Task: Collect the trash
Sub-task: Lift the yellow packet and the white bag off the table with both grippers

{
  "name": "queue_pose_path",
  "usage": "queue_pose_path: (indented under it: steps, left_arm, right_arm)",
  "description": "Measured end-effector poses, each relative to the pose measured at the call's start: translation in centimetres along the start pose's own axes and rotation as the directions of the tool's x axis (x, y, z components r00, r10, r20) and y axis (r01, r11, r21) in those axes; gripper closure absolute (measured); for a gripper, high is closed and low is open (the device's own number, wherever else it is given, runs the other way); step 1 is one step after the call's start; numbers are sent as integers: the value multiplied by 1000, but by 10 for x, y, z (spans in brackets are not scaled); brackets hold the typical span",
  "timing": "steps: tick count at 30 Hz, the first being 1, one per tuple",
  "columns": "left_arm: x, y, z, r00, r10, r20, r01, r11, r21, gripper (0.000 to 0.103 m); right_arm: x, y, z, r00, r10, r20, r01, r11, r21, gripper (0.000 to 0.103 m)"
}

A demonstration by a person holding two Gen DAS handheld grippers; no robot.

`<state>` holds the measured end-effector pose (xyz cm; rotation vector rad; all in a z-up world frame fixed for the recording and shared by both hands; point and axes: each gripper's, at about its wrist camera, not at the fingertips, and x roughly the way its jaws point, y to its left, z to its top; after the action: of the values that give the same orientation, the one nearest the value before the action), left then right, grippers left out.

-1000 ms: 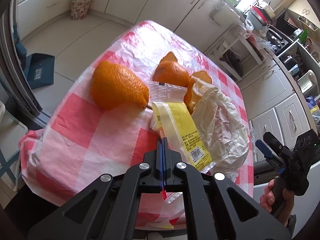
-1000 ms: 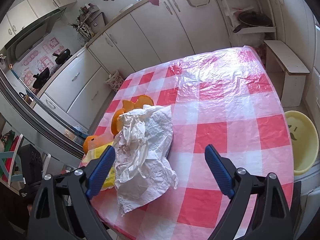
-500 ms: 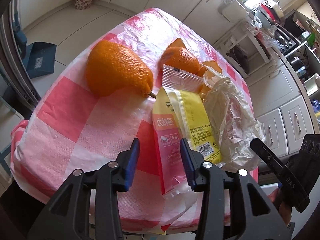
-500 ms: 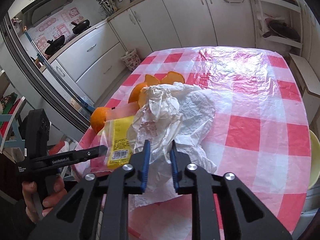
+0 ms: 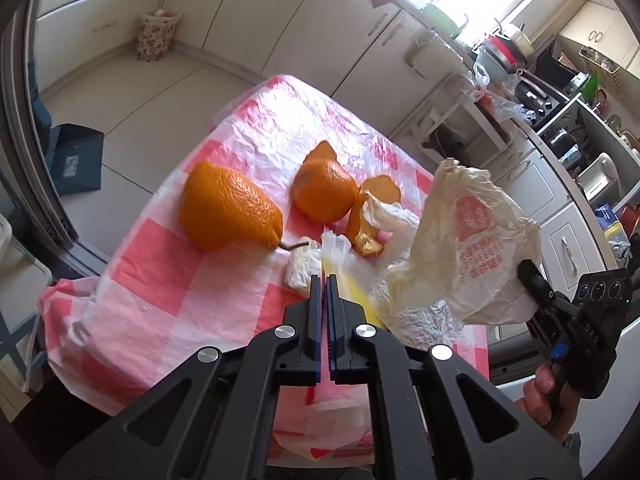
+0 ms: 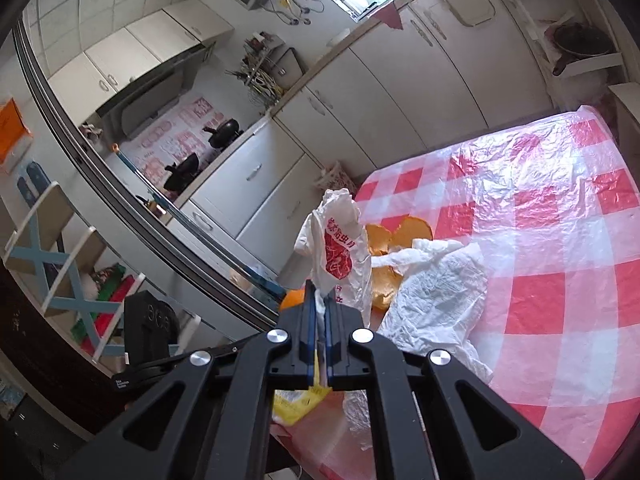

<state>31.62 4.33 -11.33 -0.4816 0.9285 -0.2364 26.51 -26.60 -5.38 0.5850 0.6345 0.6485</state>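
Observation:
My right gripper is shut on a crumpled white plastic bag with red print and holds one end of it up above the table; the bag also shows in the left wrist view. My left gripper is shut on the yellow snack wrapper, whose near end sticks out under the jaws. Its yellow end also shows in the right wrist view. Orange peel and more peel pieces lie on the red-checked tablecloth. A small white wad lies by the left fingertips.
White crumpled paper lies on the cloth beside the bag. A floral bin stands on the floor by the cabinets. A blue box lies on the floor left of the table. Kitchen cabinets line the far side.
My right gripper closed on the white bag and lifted it. My left gripper opened on the wrapper, then shut on it again, and the wrapper now stands on edge.

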Motion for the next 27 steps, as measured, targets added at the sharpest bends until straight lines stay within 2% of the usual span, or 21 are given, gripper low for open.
queue_pose_path:
  steps: [7, 10, 16, 19, 22, 24, 25, 26, 27]
  left_arm:
    - [-10, 7, 6, 1000, -27, 13, 27, 999, -27, 101]
    - [-11, 10, 4, 1000, -14, 9, 15, 999, -29, 101]
    - [2, 23, 0, 999, 16, -42, -19, 998, -61, 100]
    - [6, 24, -1, 997, 43, -58, -46, 998, -49, 100]
    - [16, 23, -5, 991, 63, -114, -66, 997, -26, 100]
    - [24, 23, -10, 985, 80, -154, -81, 997, 0, 93]
    - [28, 25, -12, 981, 77, -175, -78, 997, 5, 79]
    - [31, 25, -13, 979, 79, -187, -79, 997, 6, 59]
    - [33, 26, -14, 978, 88, -189, -88, 996, 8, 52]
  right_arm:
    - [-22, -12, 12, 997, -15, 78, 11, 999, 43, 99]
    - [-28, -18, 14, 995, -30, 94, 25, 998, 56, 99]
    - [-44, -31, 15, 991, -68, 119, 59, 996, 73, 99]
    - [-54, -38, 17, 986, -84, 145, 70, 993, 95, 99]
    - [-62, -44, 17, 982, -104, 155, 86, 989, 116, 99]
    - [-64, -48, 17, 982, -116, 151, 97, 987, 125, 99]
    - [-64, -49, 17, 982, -120, 149, 101, 987, 128, 99]
    - [-64, -50, 17, 981, -123, 147, 104, 986, 134, 99]
    - [-64, -51, 17, 981, -126, 146, 106, 985, 138, 99]
